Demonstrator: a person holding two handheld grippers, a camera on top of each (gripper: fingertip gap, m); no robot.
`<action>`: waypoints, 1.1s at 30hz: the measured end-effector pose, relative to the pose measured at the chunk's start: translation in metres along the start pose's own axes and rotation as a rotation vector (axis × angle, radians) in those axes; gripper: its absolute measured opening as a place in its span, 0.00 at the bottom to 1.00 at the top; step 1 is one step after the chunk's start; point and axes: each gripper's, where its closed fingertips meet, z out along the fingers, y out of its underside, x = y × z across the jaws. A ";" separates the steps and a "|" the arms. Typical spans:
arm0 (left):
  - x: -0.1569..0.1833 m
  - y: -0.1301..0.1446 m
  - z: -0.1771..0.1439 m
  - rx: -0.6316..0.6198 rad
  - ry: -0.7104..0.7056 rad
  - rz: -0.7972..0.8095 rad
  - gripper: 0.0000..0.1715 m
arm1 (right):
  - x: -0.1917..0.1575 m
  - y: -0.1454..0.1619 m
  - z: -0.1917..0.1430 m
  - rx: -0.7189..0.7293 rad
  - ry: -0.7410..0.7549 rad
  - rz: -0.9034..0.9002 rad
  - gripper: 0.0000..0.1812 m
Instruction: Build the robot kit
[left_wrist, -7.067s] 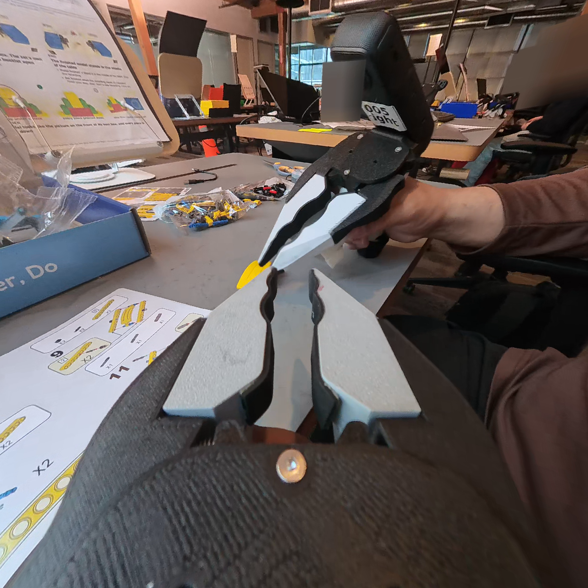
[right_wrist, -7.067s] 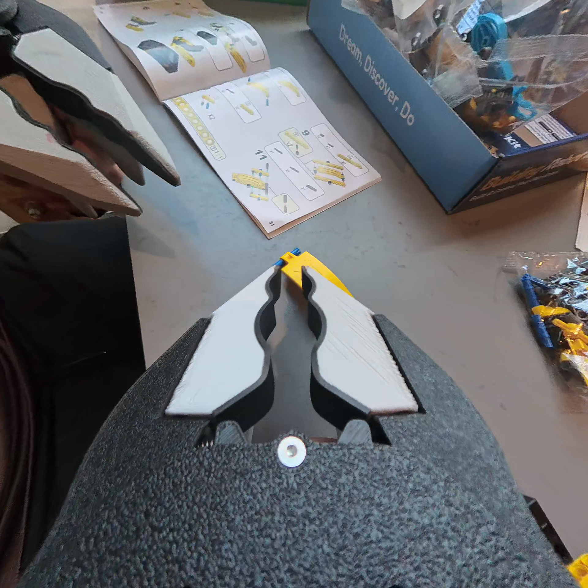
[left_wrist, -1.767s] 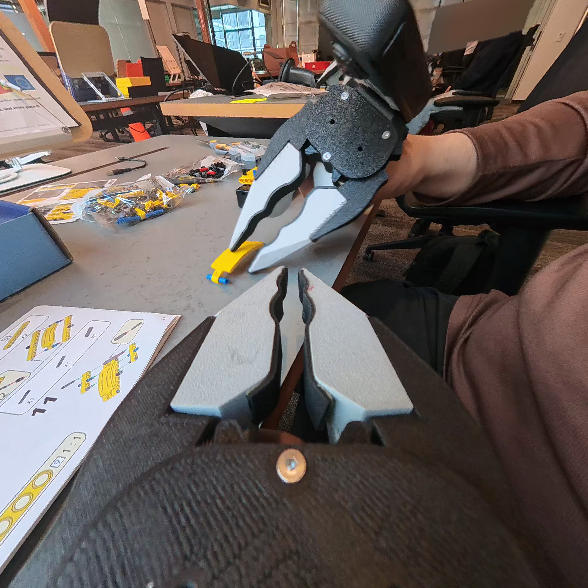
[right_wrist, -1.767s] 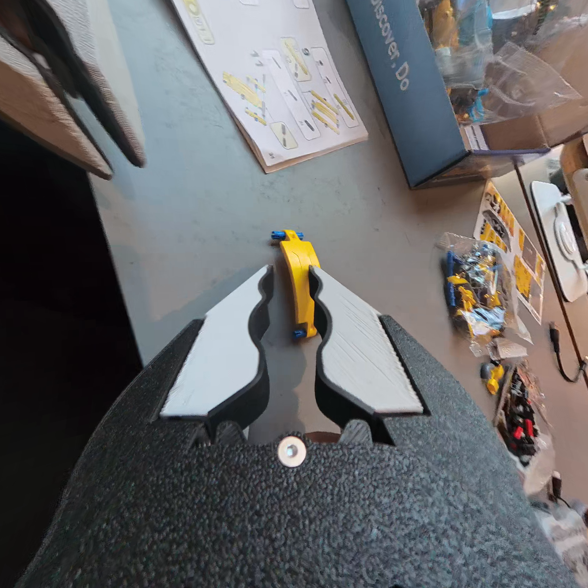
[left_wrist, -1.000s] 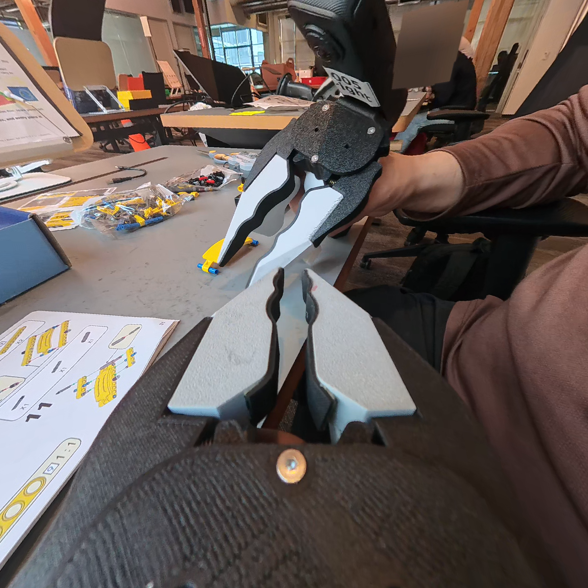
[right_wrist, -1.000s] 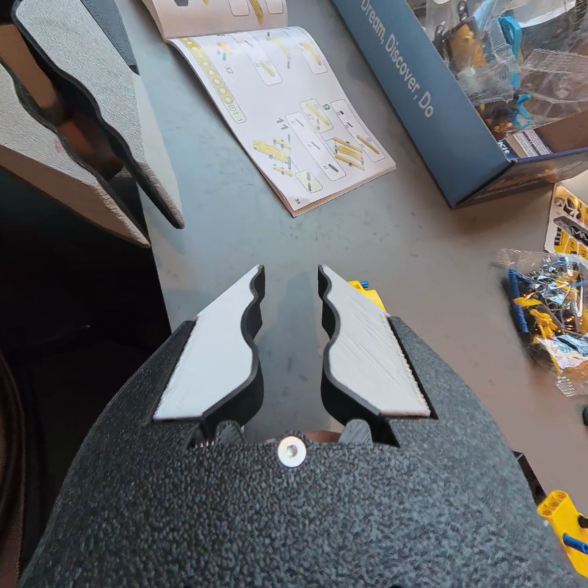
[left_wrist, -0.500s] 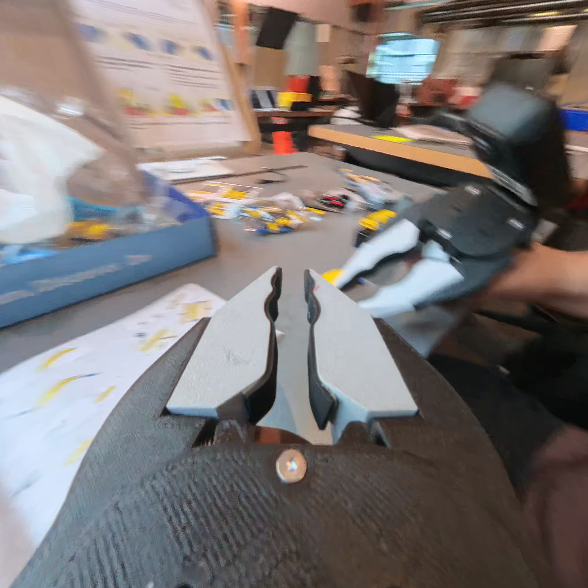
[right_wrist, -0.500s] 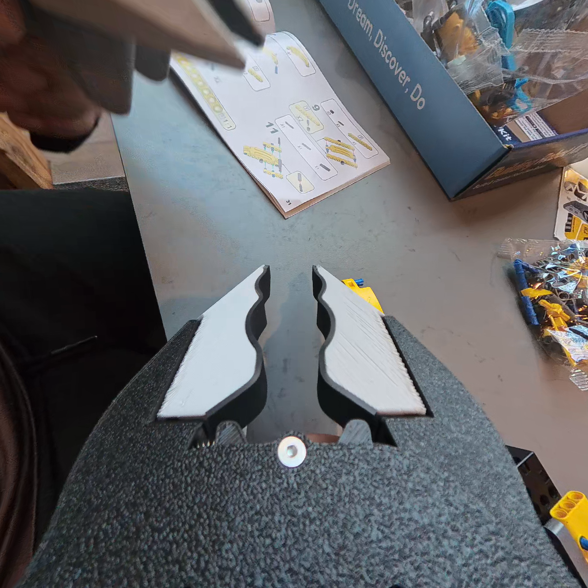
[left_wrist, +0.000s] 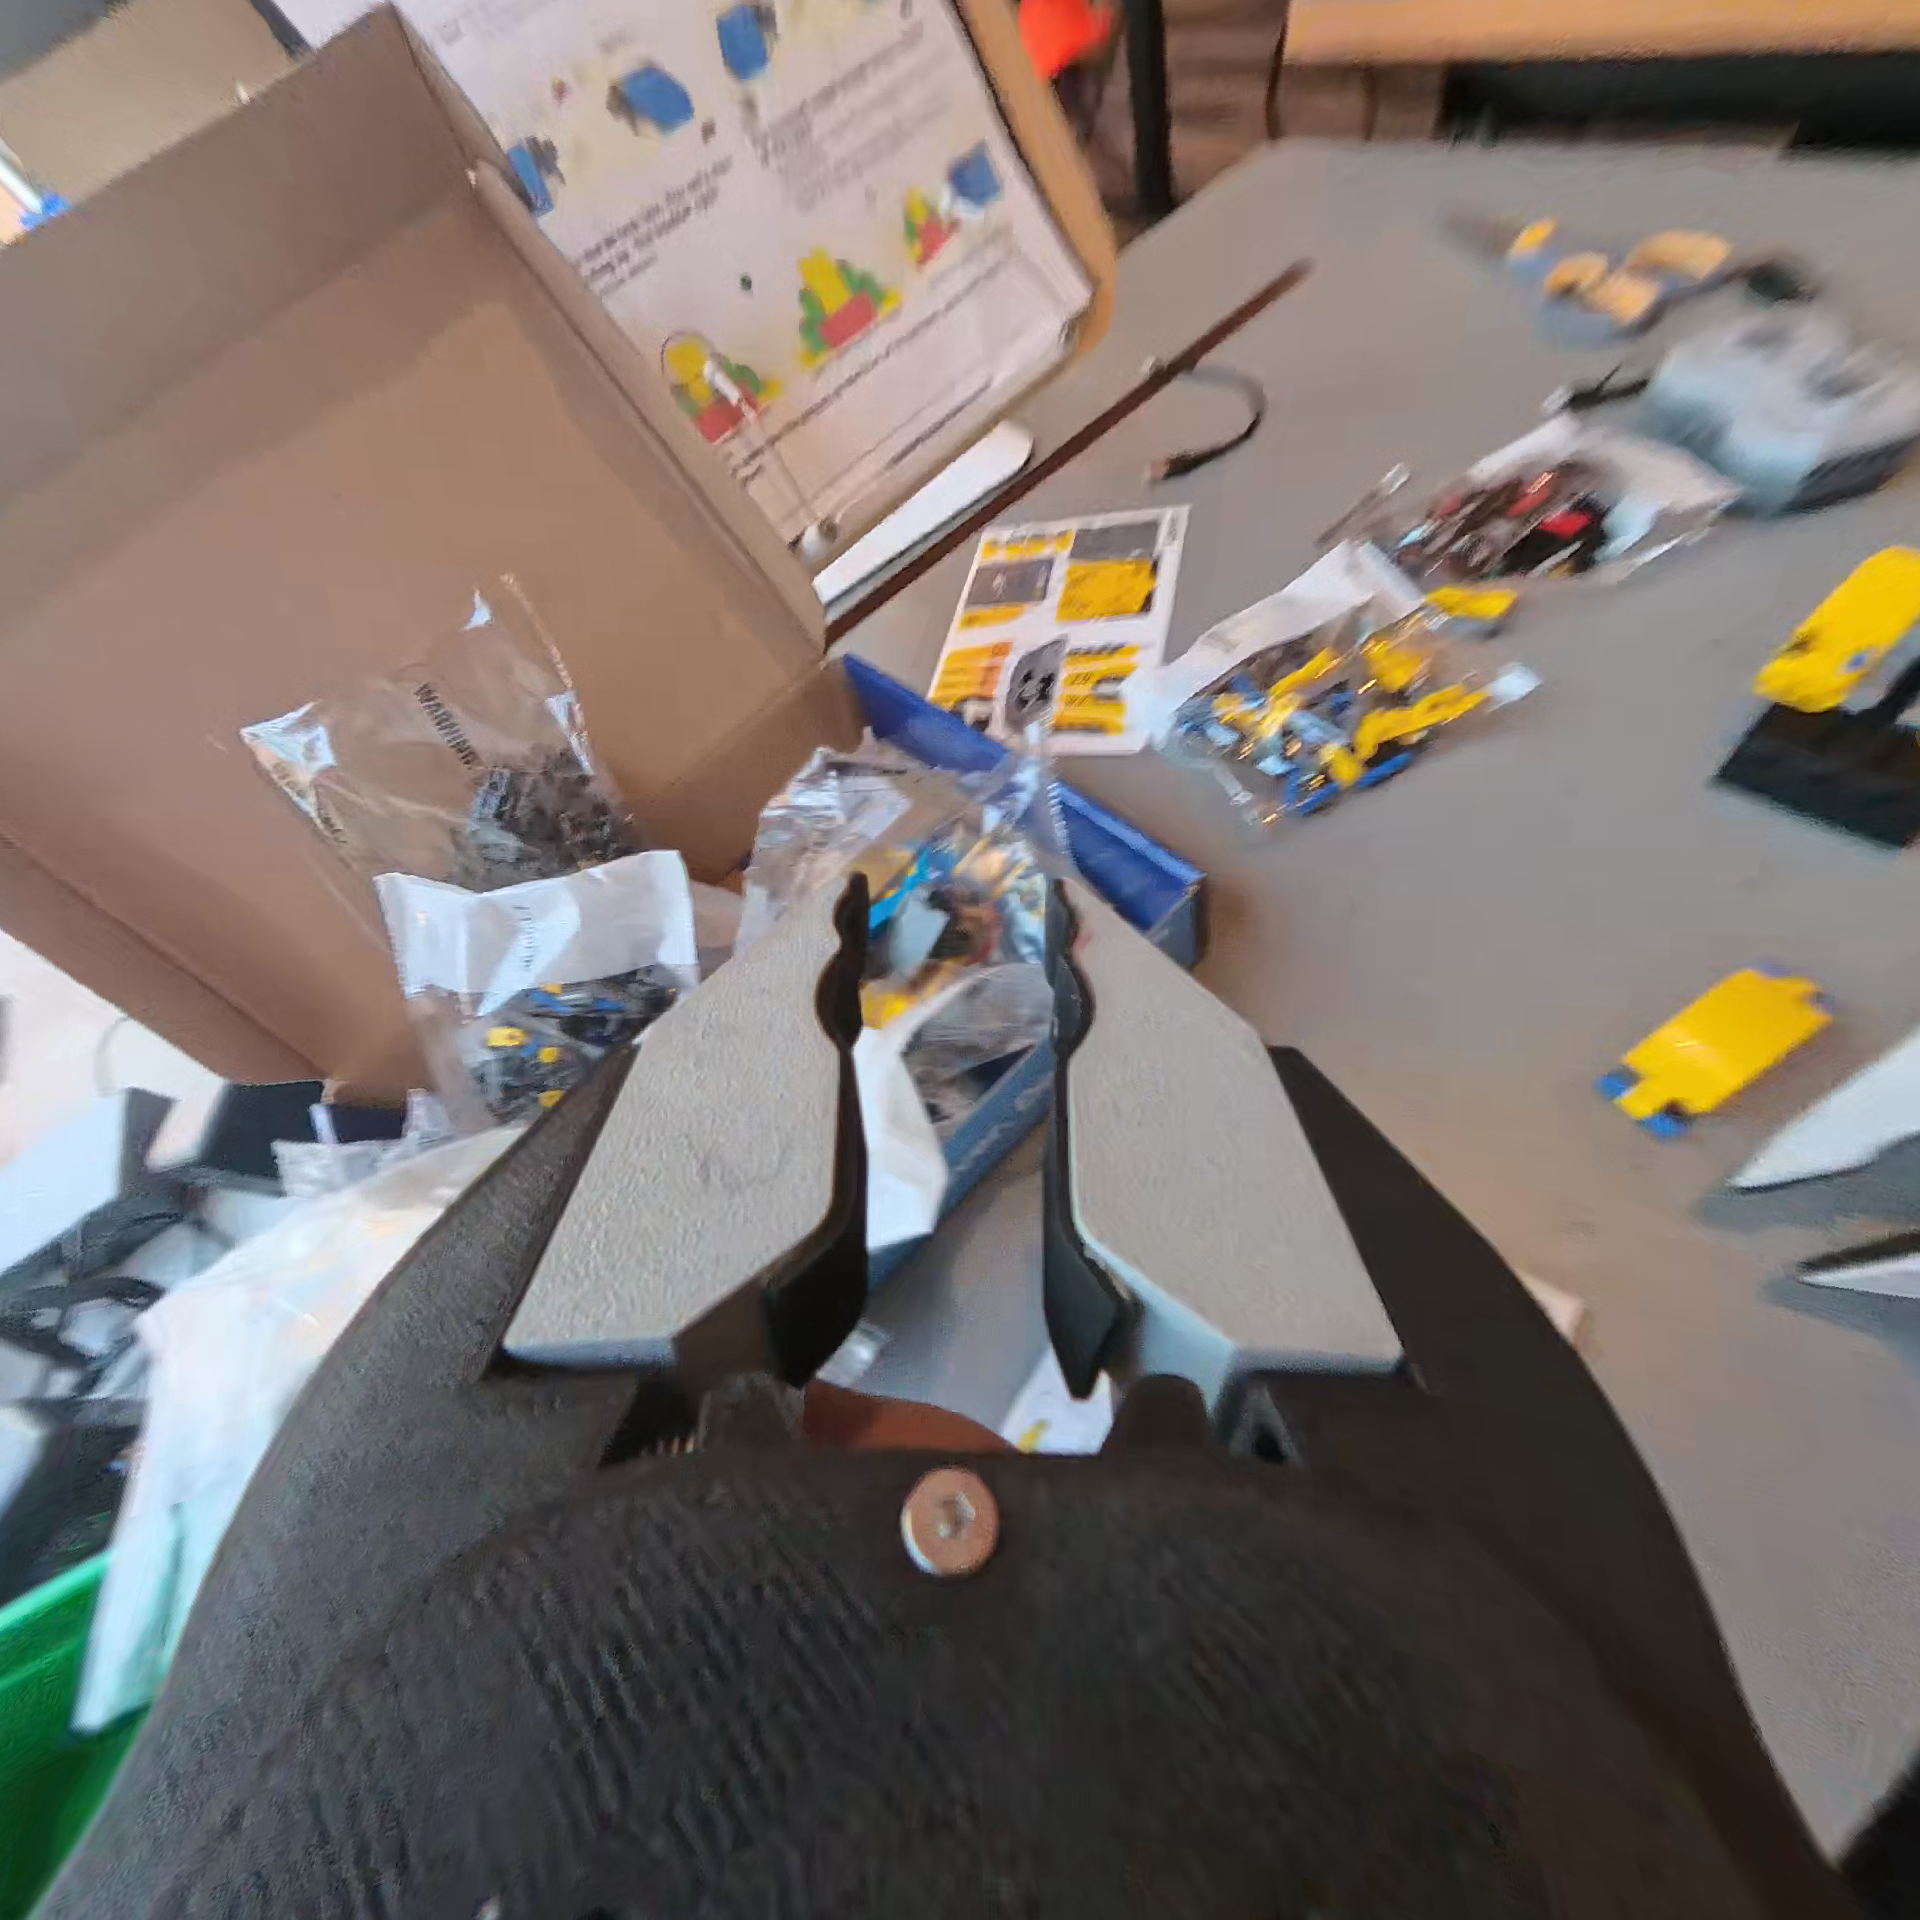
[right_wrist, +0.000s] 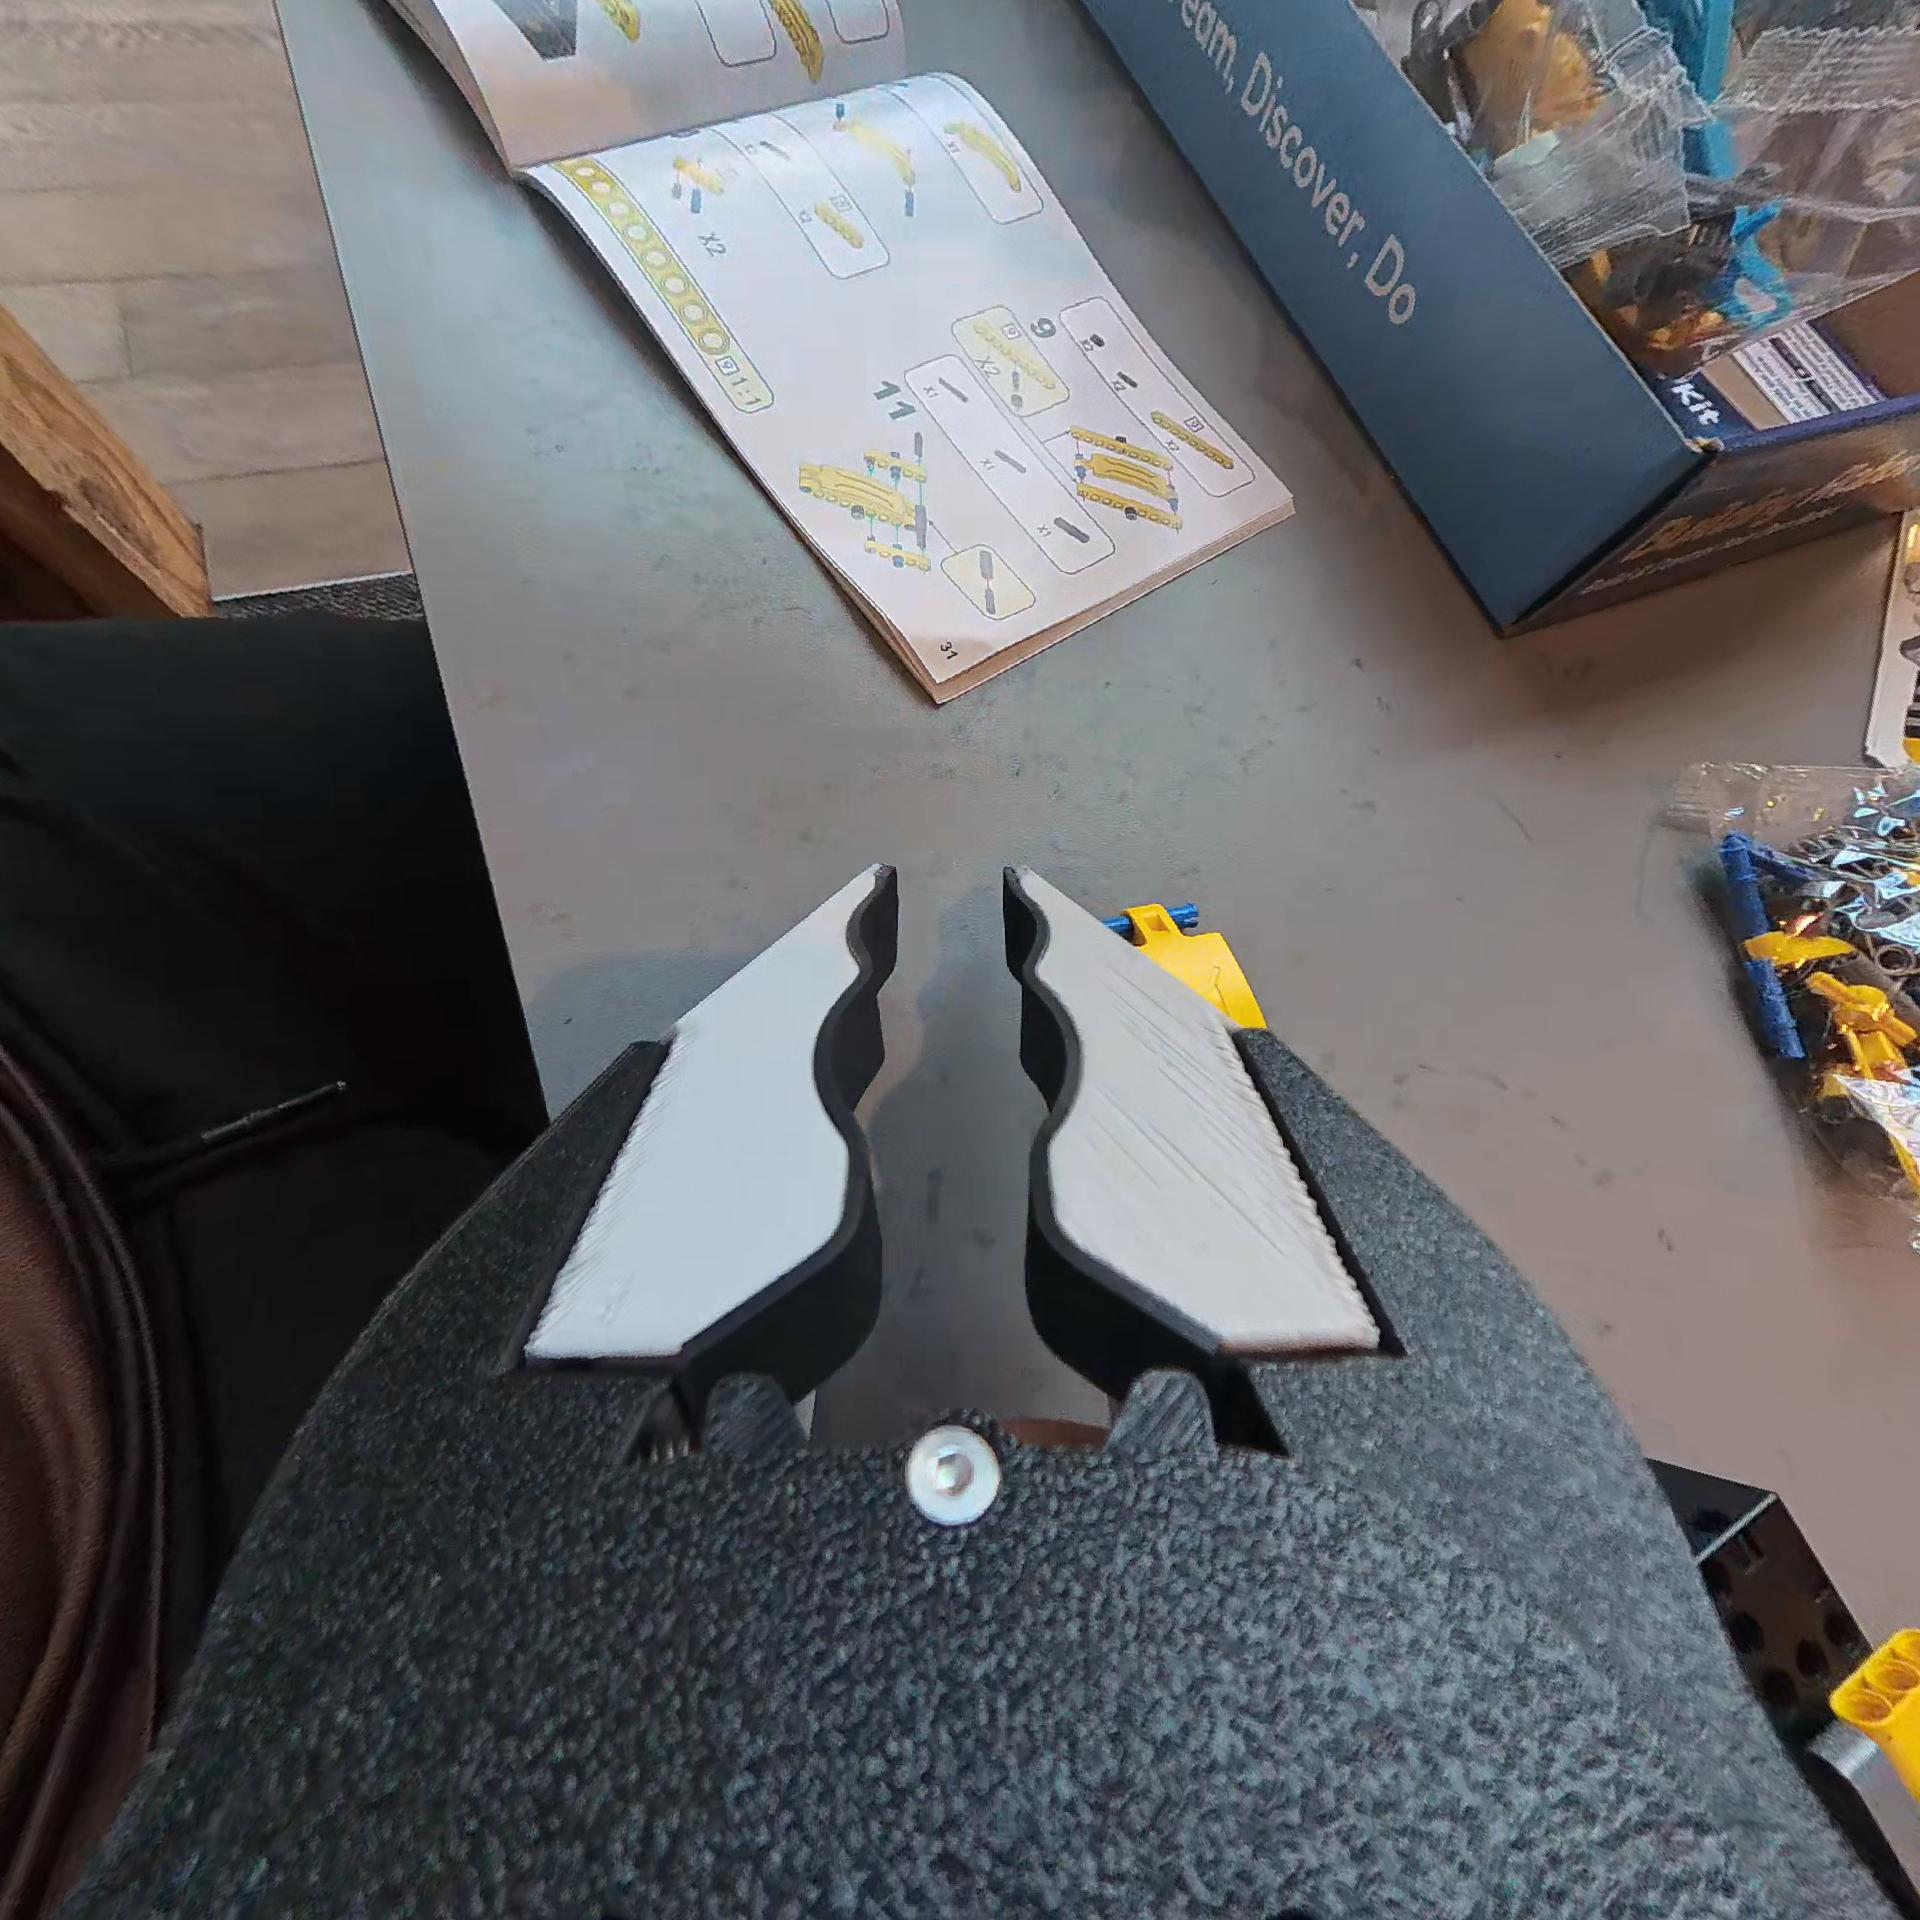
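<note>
The left gripper (left_wrist: 951, 914) is open, its 2 fingers pointing at clear plastic bags of small parts (left_wrist: 935, 831) in the blue cardboard box (left_wrist: 1117, 857). The right gripper (right_wrist: 948, 899) is open too, empty, just beside a flat yellow plastic piece (right_wrist: 1195, 961) on the grey table (right_wrist: 1351, 935).

— What are we seeing underneath it all?

— We see a flat grey table (right_wrist: 1351, 831), scuffed in places. On it lies an open white instruction booklet (right_wrist: 935, 364), and beside that a dark blue cardboard box (right_wrist: 1455, 343).

— And farther along?

— We find a clear plastic bag of small yellow and blue parts (left_wrist: 1340, 707), a printed yellow-and-black leaflet (left_wrist: 1070, 623), a flat yellow plastic panel with blue pins (left_wrist: 1714, 1049) and a thin black cable (left_wrist: 1216, 426).
</note>
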 end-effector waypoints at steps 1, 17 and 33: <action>-0.007 0.004 0.011 -0.064 -0.015 0.031 0.17 | 0.000 0.000 0.000 0.002 0.000 0.001 0.11; -0.033 0.025 -0.061 0.146 -0.141 -0.454 0.04 | -0.001 -0.001 -0.002 0.017 -0.031 0.027 0.11; -0.154 0.098 -0.103 0.159 -0.471 -0.705 0.36 | 0.010 -0.003 0.002 0.017 -0.001 0.065 0.10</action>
